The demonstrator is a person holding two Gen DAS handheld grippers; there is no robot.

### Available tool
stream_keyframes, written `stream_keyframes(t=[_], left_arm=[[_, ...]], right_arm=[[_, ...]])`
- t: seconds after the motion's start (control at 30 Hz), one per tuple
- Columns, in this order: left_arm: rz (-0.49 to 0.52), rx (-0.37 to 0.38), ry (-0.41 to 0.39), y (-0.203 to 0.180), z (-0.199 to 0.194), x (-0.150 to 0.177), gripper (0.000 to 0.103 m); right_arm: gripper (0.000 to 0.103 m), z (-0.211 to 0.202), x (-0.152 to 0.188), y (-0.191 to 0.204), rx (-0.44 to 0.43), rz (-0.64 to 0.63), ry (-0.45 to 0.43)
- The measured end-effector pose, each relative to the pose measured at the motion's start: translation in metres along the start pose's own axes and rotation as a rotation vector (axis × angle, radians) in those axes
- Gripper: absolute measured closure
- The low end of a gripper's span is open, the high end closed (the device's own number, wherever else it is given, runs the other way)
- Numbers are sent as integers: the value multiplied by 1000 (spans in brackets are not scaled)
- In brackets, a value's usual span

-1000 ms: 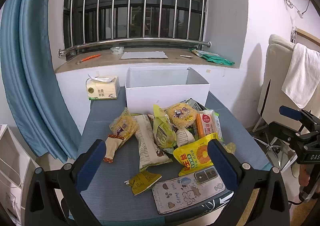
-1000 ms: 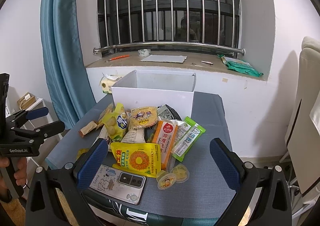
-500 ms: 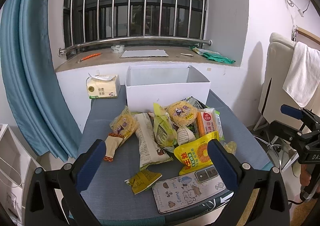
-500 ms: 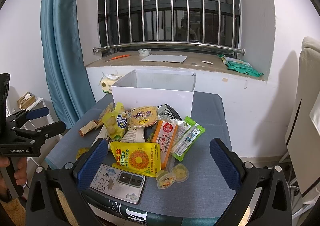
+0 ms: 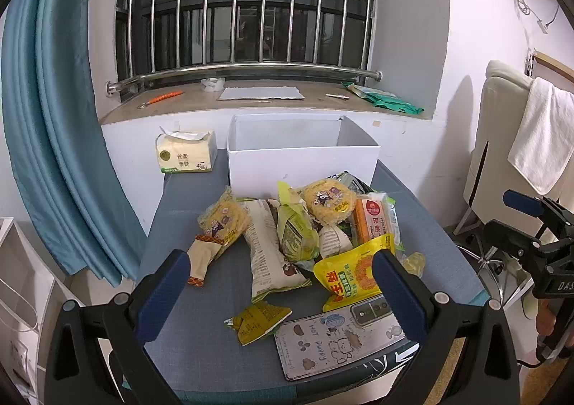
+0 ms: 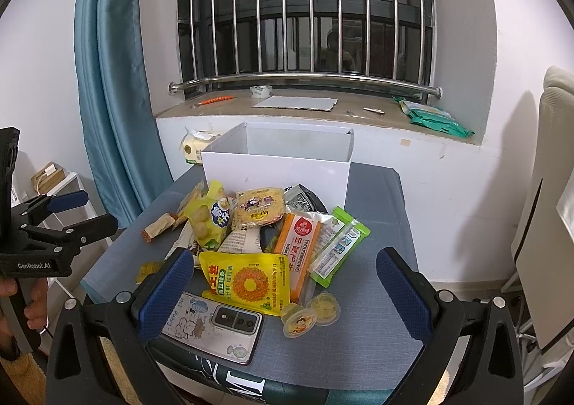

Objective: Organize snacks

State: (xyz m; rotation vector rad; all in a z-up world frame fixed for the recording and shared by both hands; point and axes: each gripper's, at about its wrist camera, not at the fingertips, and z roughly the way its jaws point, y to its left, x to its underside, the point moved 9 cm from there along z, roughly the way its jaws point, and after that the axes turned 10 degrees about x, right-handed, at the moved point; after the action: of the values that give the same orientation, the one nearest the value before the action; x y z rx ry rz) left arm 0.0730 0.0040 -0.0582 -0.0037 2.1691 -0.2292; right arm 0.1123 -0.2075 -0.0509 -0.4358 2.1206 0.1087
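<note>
Fingers of the left gripper stand spread wide with nothing between them, held above the near edge of the tabletop; fingers of the right gripper are spread just as wide and hold nothing either. Just ahead of both lies a phone in a cartoon case, flat at the near edge. Touching its far side is a yellow sunflower-seed bag, with two small jelly cups to the right of it. Beyond that sits the heap of snacks: an orange-and-white packet, a green-edged packet beside it, a round noodle cake on top, a long white bag, and a small olive-yellow sachet lying apart near the phone. Behind the heap stands a white box, open at the top. Left of the box is a tissue pack, under the windowsill.
</note>
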Motion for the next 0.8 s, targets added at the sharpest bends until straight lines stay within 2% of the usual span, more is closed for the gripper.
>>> stream_keyframes(t=[0.37, 0.63, 0.8], left_arm=[[-10, 19, 0, 1, 0, 1, 0], [-28, 61, -30, 8, -9, 0, 0], [-44, 42, -29, 21, -11, 7, 0]], right_arm=[[0, 1, 2, 2, -4, -10, 6], [0, 7, 8, 23, -96, 2, 32], [0, 22, -1, 58, -149, -27, 2]])
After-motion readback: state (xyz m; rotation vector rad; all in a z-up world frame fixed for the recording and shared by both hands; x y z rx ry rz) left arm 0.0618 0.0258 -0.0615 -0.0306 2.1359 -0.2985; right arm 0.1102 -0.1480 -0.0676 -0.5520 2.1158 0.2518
